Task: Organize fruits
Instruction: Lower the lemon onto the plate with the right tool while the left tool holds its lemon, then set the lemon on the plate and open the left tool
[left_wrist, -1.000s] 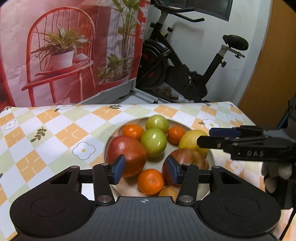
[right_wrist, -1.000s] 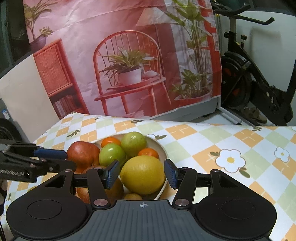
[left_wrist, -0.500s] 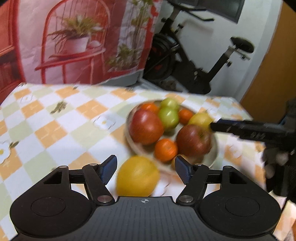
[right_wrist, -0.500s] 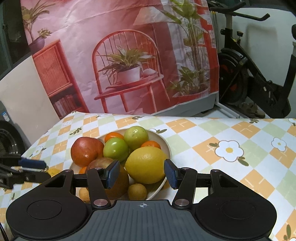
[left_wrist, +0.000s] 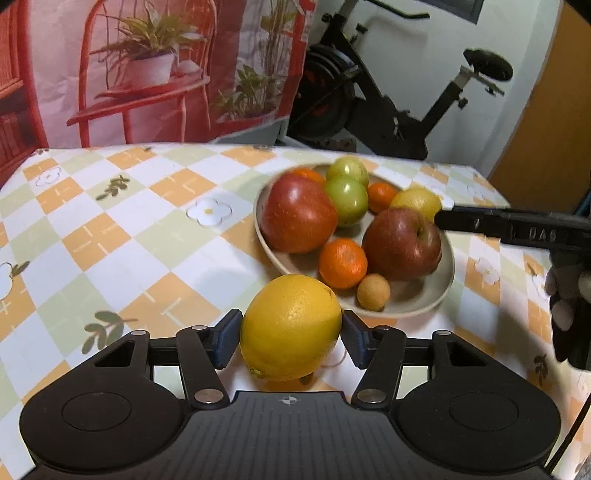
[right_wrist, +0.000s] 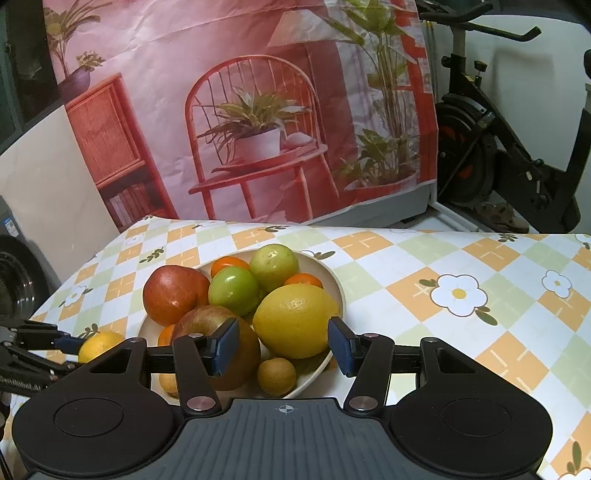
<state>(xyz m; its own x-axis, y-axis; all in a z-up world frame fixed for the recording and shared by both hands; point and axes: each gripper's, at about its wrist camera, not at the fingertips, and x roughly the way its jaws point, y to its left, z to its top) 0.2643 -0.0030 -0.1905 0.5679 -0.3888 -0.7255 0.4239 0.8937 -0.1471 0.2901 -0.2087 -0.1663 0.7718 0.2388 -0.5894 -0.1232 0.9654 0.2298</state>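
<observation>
Left gripper (left_wrist: 291, 338) now straddles a large yellow citrus (left_wrist: 291, 328) sitting on the checked tablecloth (left_wrist: 110, 236), just outside the bowl's (left_wrist: 445, 284) near rim; its jaws are closing, pads right at the fruit's flanks, though firm contact cannot be confirmed. A second ago this gripper hung over the middle of the bowl with only the piled fruit between its pads and no citrus on the cloth; half a second ago the citrus showed blurred in front of the jaws, which stood wider than now. Reading: one fruit is out of the pile and set apart on the table, so sorting has begun; the rest is in the bowl — two red apples (left_wrist: 297, 214), two green fruits (left_wrist: 346, 199), small oranges (left_wrist: 342, 263), a tiny tan fruit (left_wrist: 373, 292). Right gripper (right_wrist: 282, 345) is half open over the bowl's right-hand side, framing the lemon (right_wrist: 295, 319) without pressing it; its pose and gap match the earlier views. From that side the separated citrus (right_wrist: 99, 345) lies near the table's left edge, beside the left gripper's fingers (right_wrist: 44, 338).
</observation>
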